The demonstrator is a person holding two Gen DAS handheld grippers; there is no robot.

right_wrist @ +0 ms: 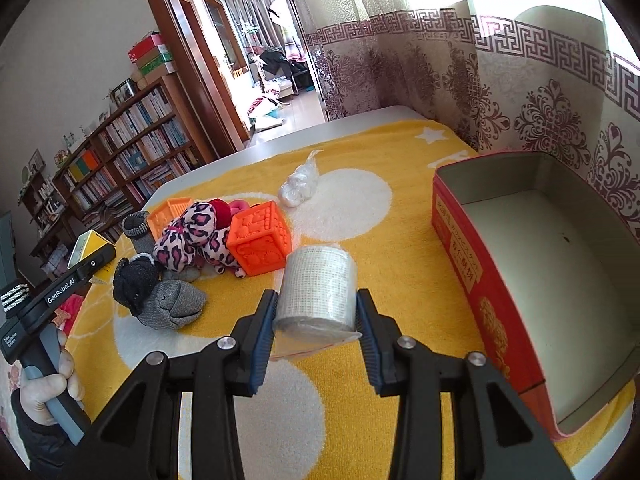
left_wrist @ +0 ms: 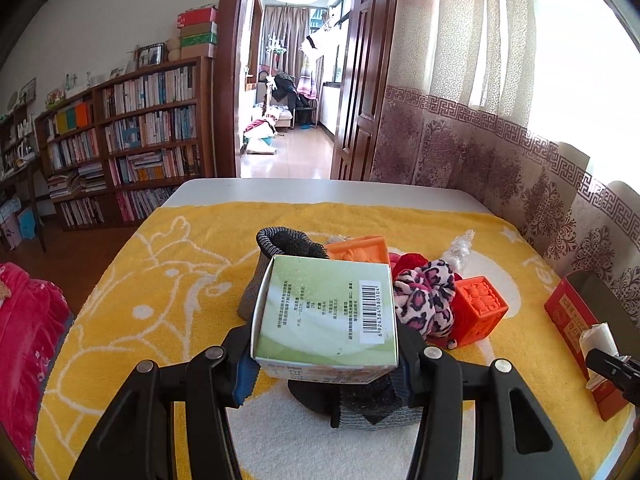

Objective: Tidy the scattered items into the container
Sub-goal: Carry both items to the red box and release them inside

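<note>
Orange embossed cube (right_wrist: 259, 239), leopard-print pink scrunchie (right_wrist: 196, 236), yellow-and-white towel (right_wrist: 348, 200), red container (right_wrist: 480, 280).

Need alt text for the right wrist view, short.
The right gripper holds a wrapped white roll between its fingers above a yellow towel. An empty red box sits right; orange blocks and socks lie left.

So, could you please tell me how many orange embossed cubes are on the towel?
2. One orange cube sits nearest the roll, right of the leopard-print plush; the other orange cube lies behind that plush, partly hidden. More could be buried in the pile.
</note>
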